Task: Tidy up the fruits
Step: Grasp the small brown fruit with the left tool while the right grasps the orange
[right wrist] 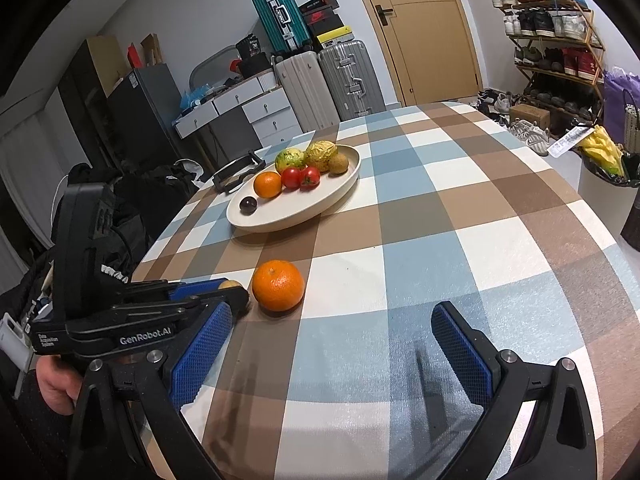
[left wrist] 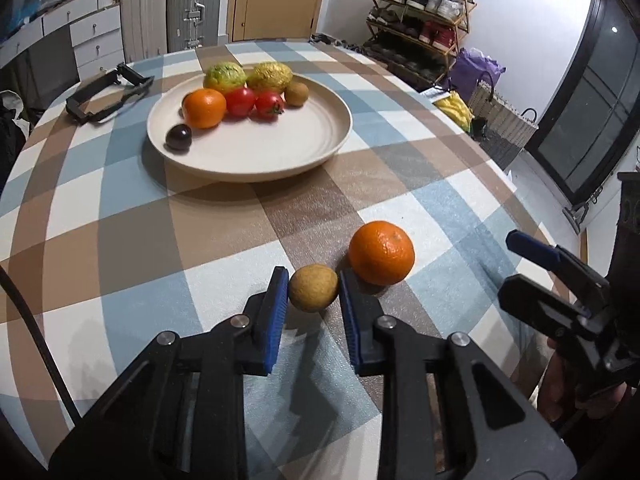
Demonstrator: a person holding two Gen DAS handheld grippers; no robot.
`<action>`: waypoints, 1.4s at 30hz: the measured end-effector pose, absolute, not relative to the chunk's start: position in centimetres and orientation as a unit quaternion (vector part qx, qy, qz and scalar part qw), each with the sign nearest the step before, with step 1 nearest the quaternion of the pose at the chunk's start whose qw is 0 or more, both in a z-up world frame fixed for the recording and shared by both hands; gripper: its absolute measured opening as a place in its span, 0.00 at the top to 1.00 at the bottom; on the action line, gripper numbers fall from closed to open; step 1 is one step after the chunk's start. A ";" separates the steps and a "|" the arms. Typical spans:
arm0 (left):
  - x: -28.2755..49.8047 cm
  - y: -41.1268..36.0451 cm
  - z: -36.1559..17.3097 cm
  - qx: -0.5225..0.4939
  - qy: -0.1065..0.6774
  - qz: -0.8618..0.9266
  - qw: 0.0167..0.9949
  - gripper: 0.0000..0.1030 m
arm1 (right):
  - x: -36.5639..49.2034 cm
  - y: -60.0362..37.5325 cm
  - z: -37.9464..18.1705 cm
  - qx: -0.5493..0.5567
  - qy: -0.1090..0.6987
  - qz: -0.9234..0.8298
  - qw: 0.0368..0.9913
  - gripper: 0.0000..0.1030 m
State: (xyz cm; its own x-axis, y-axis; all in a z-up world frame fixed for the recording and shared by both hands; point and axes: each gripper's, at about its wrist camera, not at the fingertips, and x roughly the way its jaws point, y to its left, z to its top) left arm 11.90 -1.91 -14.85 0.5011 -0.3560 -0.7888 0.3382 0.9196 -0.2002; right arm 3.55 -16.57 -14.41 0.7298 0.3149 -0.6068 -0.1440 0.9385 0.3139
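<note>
— What's in front of you, biggest first?

— The table [left wrist: 420, 208] under its blue, brown and white checked cloth. Toward its far side sits my wide cream plate [left wrist: 256, 152], already carrying an orange [left wrist: 204, 108], two tomatoes [left wrist: 256, 102], two knobbly yellow-green fruits [left wrist: 246, 76], a kiwi [left wrist: 296, 93] and a dark plum [left wrist: 179, 136].

— And nearer you?

— A second, loose orange [left wrist: 381, 252] lies on the cloth, well apart from the plate. Just beside it, on its left, is the small brownish-yellow fruit [left wrist: 313, 287].

— Your grippers?

— My left gripper [left wrist: 313, 292] is closed on that small fruit, a blue pad pressing each side of it, low over the cloth. My right gripper [right wrist: 332, 356] hangs over bare cloth on the near side of the loose orange, jaws spread wide, with nothing between them.
</note>
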 end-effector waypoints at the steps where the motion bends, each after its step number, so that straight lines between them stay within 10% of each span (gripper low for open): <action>1: 11.7 -1.7 -14.6 -0.012 0.454 -0.200 0.868 0.78 | 3.6 -16.5 -14.4 0.124 0.347 0.124 0.921 0.01; 26: 8.3 10.1 -12.3 -0.108 0.410 -0.153 0.893 0.78 | 9.1 -11.6 -15.5 0.106 0.419 0.142 0.891 0.02; 42: 8.2 11.4 -12.4 -0.127 0.404 -0.152 0.893 0.78 | 10.0 -8.0 -16.4 0.038 0.437 0.114 0.892 0.48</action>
State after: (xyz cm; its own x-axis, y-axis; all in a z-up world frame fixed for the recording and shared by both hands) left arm 8.16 11.43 -12.36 0.6274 -0.3743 -0.6829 0.1688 0.9214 -0.3500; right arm 9.96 -7.98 -16.38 0.5926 0.2353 -0.7704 -0.1697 0.9714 0.1662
